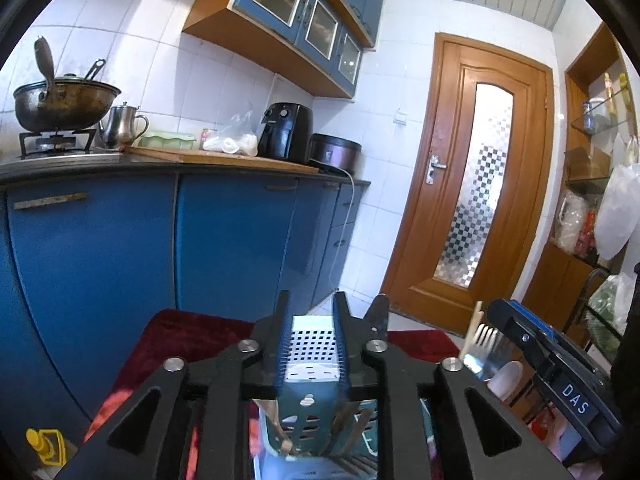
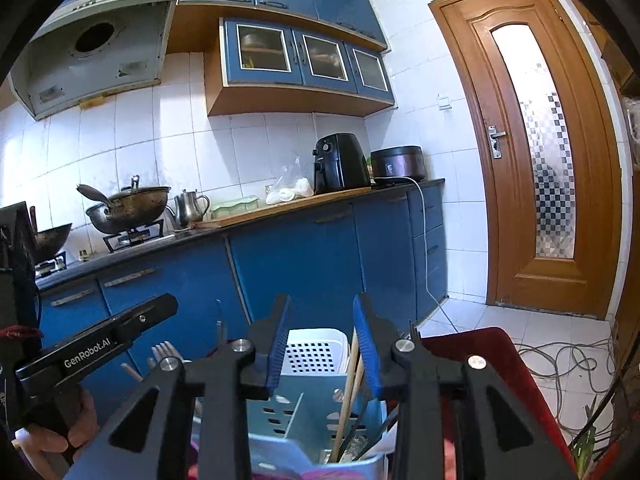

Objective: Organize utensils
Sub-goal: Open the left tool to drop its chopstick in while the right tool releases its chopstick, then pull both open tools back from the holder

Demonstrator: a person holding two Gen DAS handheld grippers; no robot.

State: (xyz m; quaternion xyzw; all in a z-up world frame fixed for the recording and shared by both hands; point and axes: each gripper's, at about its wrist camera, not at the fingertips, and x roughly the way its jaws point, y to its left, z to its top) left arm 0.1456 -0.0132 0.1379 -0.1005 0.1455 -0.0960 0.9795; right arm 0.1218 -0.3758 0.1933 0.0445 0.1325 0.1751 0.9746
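Note:
A blue-green utensil holder (image 1: pixel 316 412) with slotted walls stands right under my left gripper (image 1: pixel 312 340), whose jaws are open and empty above it. A white perforated basket (image 1: pixel 312 346) stands just behind it. In the right wrist view the same holder (image 2: pixel 296 412) sits below my right gripper (image 2: pixel 322 340), also open and empty. Wooden chopsticks (image 2: pixel 350 384) lean in its right compartment. A metal fork (image 1: pixel 486 346) and a wooden stick (image 1: pixel 474 322) stand at the right in the left wrist view; the fork (image 2: pixel 166 350) also shows at the left in the right wrist view.
A dark red cloth (image 1: pixel 180 336) covers the surface under the holder. Blue cabinets (image 1: pixel 224 240) and a countertop with a wok (image 1: pixel 64 104), kettle (image 1: pixel 122 126), air fryer (image 1: pixel 286 132) and rice cooker (image 1: pixel 334 152) stand ahead. A wooden door (image 1: pixel 476 184) stands right. Cables (image 2: pixel 560 364) lie on the floor.

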